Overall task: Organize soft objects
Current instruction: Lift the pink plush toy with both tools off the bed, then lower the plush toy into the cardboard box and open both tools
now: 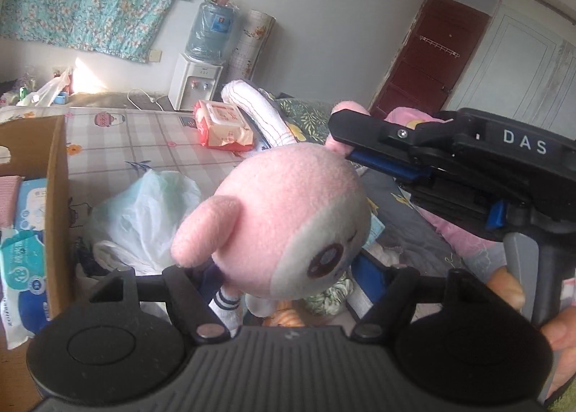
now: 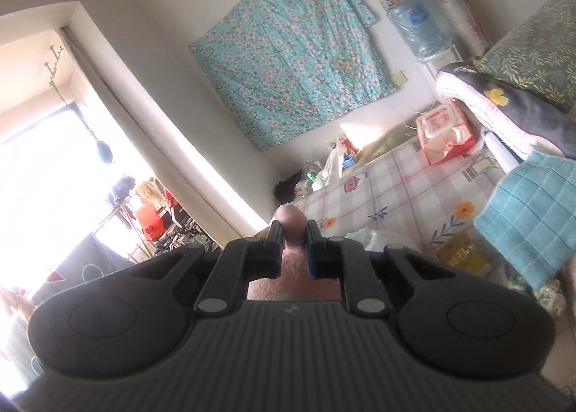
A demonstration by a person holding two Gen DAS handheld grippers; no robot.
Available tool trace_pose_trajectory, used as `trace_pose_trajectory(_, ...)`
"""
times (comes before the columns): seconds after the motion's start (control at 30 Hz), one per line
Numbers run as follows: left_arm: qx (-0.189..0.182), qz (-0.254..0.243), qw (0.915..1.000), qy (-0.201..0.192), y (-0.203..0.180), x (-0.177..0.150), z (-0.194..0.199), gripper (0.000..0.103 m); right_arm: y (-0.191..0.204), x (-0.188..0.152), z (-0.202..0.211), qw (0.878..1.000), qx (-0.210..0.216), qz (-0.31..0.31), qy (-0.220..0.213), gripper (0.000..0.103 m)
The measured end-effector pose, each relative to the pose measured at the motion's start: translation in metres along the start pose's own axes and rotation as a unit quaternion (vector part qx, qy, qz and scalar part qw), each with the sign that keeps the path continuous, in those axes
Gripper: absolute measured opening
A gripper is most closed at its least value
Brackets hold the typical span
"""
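A pink plush toy with a white face hangs in the air over the bed. My right gripper is shut on one of its pink ears and carries it; in the right wrist view the ear shows pinched between the fingers. My left gripper is open below the toy's head, and its fingertips are hidden behind the toy. A cardboard box at the left holds tissue packs.
A white plastic bag lies on the checked sheet beside the box. A red wipes pack and a white rolled towel lie further back. A blue towel and folded bedding are at the right.
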State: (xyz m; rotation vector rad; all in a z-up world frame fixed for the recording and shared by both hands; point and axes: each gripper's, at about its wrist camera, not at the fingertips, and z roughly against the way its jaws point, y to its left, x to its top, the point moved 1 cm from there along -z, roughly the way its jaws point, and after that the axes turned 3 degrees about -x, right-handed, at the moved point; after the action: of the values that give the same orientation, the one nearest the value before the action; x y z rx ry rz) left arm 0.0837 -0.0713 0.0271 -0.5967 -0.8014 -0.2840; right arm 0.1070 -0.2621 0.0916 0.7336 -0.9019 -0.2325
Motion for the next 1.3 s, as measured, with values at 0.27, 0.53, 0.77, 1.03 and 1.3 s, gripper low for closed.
trace_pose_trajectory(0.27,0.073,0.058,0.9941,-0.056,0.058,-0.001,0.083,0.075,0.107,-0.012,-0.060,0.991,0.100,0.055,0.072,0.011)
trace_pose_trajectory(0.53,0.154,0.135,0.9778,-0.044,0.127,-0.025,0.133,0.075,0.177,-0.057,-0.140,0.967,0.144,0.066,0.198,0.011)
trace_pose_trajectory(0.77,0.172,0.189,0.9666,0.020,0.182,-0.042,0.119,0.075,0.176,-0.097,-0.203,0.945,0.102,0.038,0.307,0.011)
trace_pose_trajectory(1.03,0.161,0.224,0.9598,0.054,0.210,-0.063,0.113,0.079,0.150,-0.121,-0.263,0.922,0.020,0.017,0.385,0.011)
trace_pose_trajectory(1.3,0.168,0.233,0.9568,0.045,0.226,-0.058,0.116,0.080,0.135,-0.128,-0.312,0.918,-0.024,0.024,0.396,0.011)
